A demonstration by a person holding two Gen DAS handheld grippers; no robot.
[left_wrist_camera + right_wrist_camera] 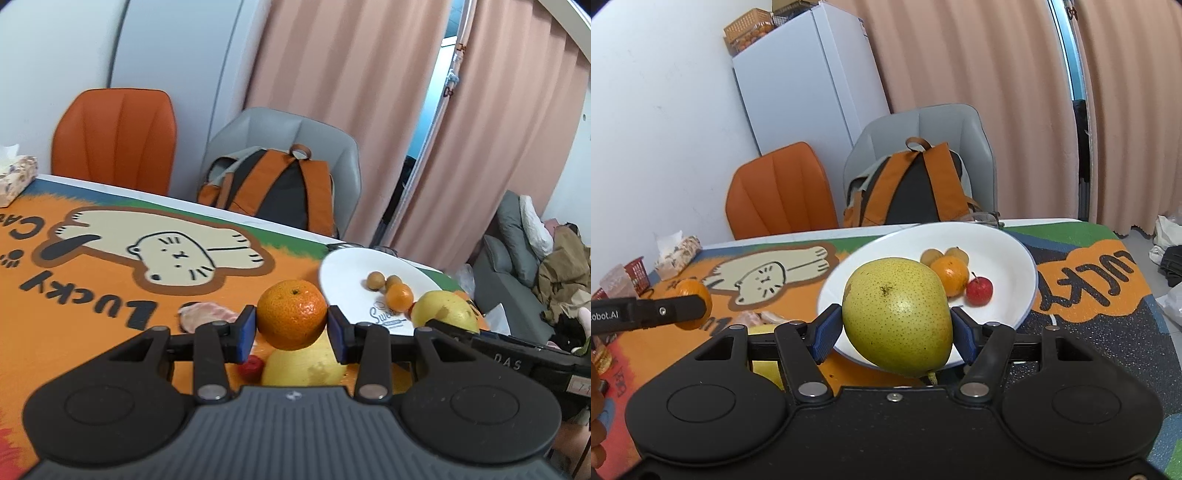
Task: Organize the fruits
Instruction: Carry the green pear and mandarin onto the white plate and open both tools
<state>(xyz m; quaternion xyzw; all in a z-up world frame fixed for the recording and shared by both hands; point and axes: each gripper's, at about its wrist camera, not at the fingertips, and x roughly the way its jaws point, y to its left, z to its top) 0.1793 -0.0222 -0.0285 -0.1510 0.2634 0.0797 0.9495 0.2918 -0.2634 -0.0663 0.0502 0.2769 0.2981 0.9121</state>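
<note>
My left gripper is shut on an orange and holds it above the table, left of the white plate. My right gripper is shut on a green-yellow pear and holds it over the near rim of the plate. The plate holds a small orange, two brown longans and a small red fruit. Below the left gripper lie a yellow pear and a small red fruit. The left gripper with its orange also shows in the right wrist view.
A cartoon cat mat covers the table. A pink piece lies on it. A tissue box stands far left. An orange chair and a grey chair with a backpack stand behind the table.
</note>
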